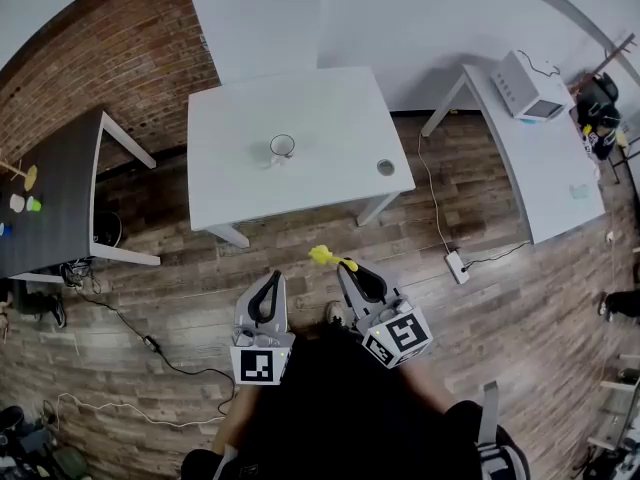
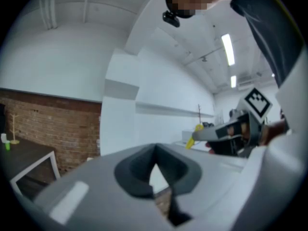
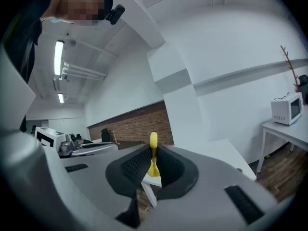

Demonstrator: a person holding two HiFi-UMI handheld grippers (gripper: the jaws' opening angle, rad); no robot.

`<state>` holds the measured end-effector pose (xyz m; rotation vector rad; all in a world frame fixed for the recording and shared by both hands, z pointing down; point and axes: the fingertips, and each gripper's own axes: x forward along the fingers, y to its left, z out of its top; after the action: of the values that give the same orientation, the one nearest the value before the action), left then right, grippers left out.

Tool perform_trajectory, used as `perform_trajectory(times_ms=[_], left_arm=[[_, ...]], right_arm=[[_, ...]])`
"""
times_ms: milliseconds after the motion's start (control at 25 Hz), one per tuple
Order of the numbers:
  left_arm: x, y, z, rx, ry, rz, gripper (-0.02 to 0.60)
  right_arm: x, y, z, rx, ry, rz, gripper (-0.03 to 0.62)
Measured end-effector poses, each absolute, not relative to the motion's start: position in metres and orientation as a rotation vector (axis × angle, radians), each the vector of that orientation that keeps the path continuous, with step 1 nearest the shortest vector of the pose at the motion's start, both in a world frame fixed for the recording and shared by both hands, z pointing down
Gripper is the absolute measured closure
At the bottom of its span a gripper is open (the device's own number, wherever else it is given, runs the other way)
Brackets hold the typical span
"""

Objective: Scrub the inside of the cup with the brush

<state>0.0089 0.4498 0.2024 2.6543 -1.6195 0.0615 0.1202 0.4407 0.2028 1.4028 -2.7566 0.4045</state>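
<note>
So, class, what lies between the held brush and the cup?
Head view: only wooden floor, then bare white table, between cup and brush in the right gripper.

The cup [image 1: 282,148] is small, pale and round with a darker rim. It stands upright, mouth up, near the middle of the white table [image 1: 330,108]. The brush [image 1: 325,257] is yellow and slim. It is clamped between the jaws of the right gripper [image 1: 345,265], with its yellow end projecting past the jaw tips. It is well apart from the cup, above the wooden floor [image 1: 500,318].
</note>
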Motion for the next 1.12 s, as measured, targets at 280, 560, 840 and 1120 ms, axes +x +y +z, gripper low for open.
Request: perform_trajectory(times_ms=[280,560,840,1120], left_arm=[[0.029,0.451,0.207,2.646,-1.648,0.091,0.578],[0.054,0.447,0.212,2.616,-1.705,0.114,0.578],[0.076,0.452,0.225,2.575,-1.722,0.168,0.578],[0.072,0.431,0.237,2.569,-1.697,0.180,0.578]], right_arm=[[0.145,0.445,0.208,1.386,-2.773,0.427,0.563],[0.171,0.441,0.213,1.325,-2.800,0.436,0.563],[0.189,0.434,0.231,1.254,-2.810,0.463,0.563],[0.195,0.414,0.235,1.306,-2.777,0.483,0.563]])
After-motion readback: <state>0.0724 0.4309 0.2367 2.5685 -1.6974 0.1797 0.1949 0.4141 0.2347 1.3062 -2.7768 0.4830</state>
